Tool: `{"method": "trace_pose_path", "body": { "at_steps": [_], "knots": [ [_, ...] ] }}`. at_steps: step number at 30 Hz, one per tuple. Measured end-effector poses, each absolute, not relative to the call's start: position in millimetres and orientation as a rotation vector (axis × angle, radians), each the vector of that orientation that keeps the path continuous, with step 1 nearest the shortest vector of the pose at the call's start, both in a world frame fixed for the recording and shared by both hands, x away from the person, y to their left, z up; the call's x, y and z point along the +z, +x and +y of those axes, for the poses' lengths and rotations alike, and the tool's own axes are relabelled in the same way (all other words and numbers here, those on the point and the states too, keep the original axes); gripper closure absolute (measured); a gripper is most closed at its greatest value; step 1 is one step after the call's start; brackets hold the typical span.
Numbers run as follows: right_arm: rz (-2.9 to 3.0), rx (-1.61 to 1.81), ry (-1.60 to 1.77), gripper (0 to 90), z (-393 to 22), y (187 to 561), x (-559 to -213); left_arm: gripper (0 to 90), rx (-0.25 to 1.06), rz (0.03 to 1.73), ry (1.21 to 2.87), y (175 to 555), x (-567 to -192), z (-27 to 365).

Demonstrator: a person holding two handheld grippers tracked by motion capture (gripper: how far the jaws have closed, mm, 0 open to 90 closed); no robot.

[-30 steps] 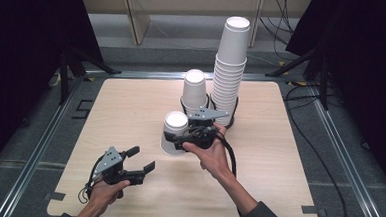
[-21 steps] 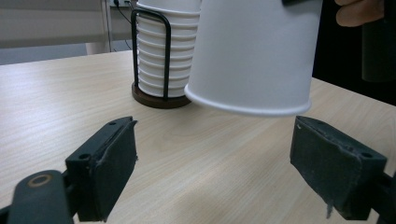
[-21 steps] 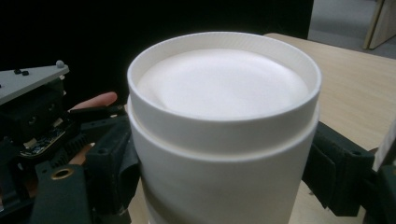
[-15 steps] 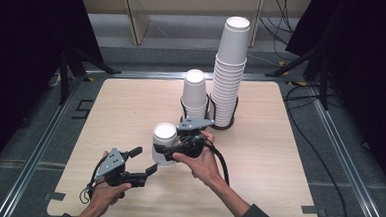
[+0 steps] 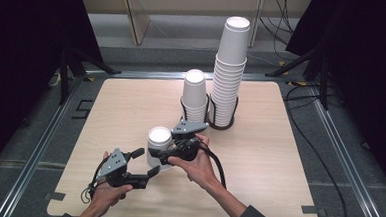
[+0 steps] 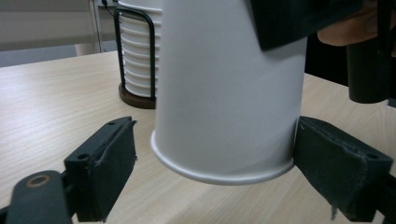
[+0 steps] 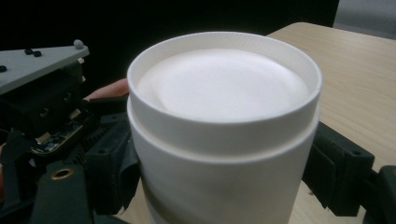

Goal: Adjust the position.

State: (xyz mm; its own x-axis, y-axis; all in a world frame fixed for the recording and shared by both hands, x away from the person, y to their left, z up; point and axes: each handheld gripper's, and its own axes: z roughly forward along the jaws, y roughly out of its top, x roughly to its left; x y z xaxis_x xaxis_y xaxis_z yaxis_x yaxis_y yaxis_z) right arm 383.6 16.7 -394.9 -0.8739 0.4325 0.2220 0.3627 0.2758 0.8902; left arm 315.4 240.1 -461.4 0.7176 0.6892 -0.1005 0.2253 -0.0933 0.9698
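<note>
An upside-down white paper cup (image 5: 159, 142), with a second one nested under it (image 7: 224, 116), hangs tilted just above the table. My right gripper (image 5: 162, 156) is shut on its sides, one pad at each flank (image 7: 336, 168). The cup's lower rim (image 6: 229, 93) sits between the jaws of my left gripper (image 5: 147, 161). Those jaws have just been opening. In the left gripper view the left pad (image 6: 107, 163) stands apart from the rim and the right pad lies right beside it.
Two stacks of white cups stand in black wire holders at the back middle of the wooden table (image 5: 278, 168): a short stack (image 5: 195, 96) and a tall one (image 5: 229, 75). The tall stack's holder (image 6: 137, 60) is behind the held cup. Black curtains surround the table.
My right hand has brought the cup left and toward the near edge, down between the left gripper's jaws. The left hand has stayed put.
</note>
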Motion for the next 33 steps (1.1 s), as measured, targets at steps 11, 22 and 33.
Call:
{"method": "trace_pose_path", "body": {
  "at_steps": [11,22,33],
  "knots": [
    [2.467,1.763,0.712,21.8,31.1,372.8,-392.0,2.7,0.448,0.759,1.642,315.4,-461.3,237.9],
    [2.486,1.808,0.706,21.7,35.6,366.6,-389.2,1.0,0.456,0.722,1.622,315.4,-461.8,236.2],
    [2.489,1.834,0.722,19.5,33.7,368.1,-387.9,9.4,0.502,0.705,1.674,313.5,-456.2,238.9]
  ]
}}
